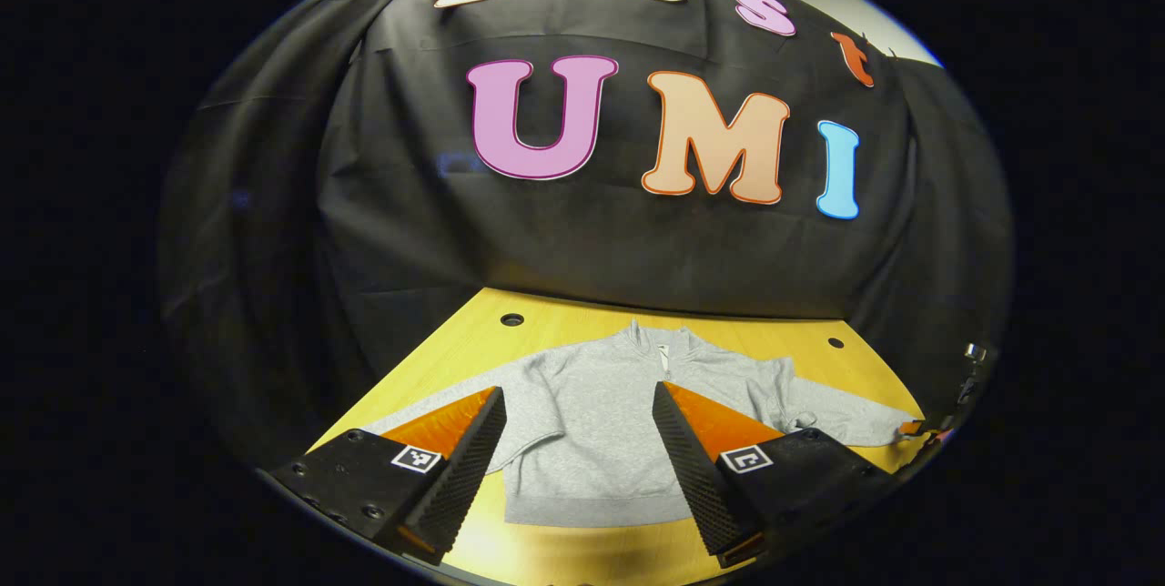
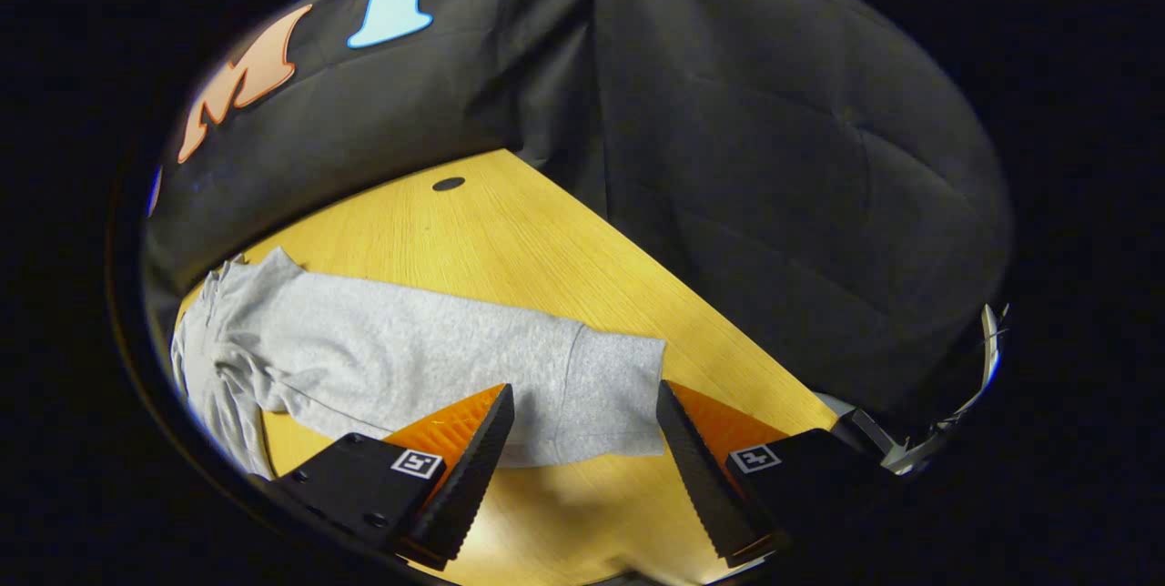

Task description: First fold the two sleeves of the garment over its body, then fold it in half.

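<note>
On the yellow table (image 1: 473,322) your grey garment (image 1: 601,422) lies flat with both sleeves unfolded, nothing done yet, your left gripper (image 1: 579,468) and right gripper (image 2: 582,468) spread wide, empty, above it.

In front of me a yellow wooden counter (image 1: 455,340) is running back to the booth's black cloth wall (image 1: 592,249), which is hanging in creases. Round dark holes (image 1: 511,319) are sitting in the counter near its far edge, another (image 2: 448,184) showing in the right gripper view.
</note>
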Tool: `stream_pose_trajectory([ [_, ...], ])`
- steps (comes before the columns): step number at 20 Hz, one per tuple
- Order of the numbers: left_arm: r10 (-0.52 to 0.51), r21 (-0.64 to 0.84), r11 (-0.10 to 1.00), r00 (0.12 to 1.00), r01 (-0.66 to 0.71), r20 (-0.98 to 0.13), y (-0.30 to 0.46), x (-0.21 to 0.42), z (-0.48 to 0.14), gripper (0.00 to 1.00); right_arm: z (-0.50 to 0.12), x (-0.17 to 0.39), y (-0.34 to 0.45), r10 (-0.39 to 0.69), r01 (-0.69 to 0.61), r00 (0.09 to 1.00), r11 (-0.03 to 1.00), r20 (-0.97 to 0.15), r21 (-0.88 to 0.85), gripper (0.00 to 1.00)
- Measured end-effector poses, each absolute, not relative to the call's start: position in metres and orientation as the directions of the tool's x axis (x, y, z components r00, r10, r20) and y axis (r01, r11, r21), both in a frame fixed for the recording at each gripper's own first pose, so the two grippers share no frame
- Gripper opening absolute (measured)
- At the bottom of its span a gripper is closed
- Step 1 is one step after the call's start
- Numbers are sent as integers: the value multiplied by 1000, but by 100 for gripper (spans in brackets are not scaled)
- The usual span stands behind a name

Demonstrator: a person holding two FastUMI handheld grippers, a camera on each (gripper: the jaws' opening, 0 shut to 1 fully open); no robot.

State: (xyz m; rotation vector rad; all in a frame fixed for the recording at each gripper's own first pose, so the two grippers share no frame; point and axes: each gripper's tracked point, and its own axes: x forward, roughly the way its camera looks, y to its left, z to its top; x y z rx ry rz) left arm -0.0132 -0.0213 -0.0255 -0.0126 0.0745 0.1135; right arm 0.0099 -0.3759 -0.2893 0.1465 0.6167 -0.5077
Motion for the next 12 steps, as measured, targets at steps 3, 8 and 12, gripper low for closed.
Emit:
stream_pose_trajectory([
  [3, 120, -9, 993, 990, -121, -75, -30, -14, -29, 95, -294, 12, -377, -390, 479, 702, 878, -597, -9, 96],
  [8, 119, -20, 992, 989, -121, -82, -46, -13, -37, 95, -296, 15, -373, -353, 453, 708, 892, -612, 10, 75],
  [12, 111, -34, 993, 990, -115, -91, -52, -12, -43, 95, -294, 19, -363, -326, 458, 707, 887, -628, 55, 27],
])
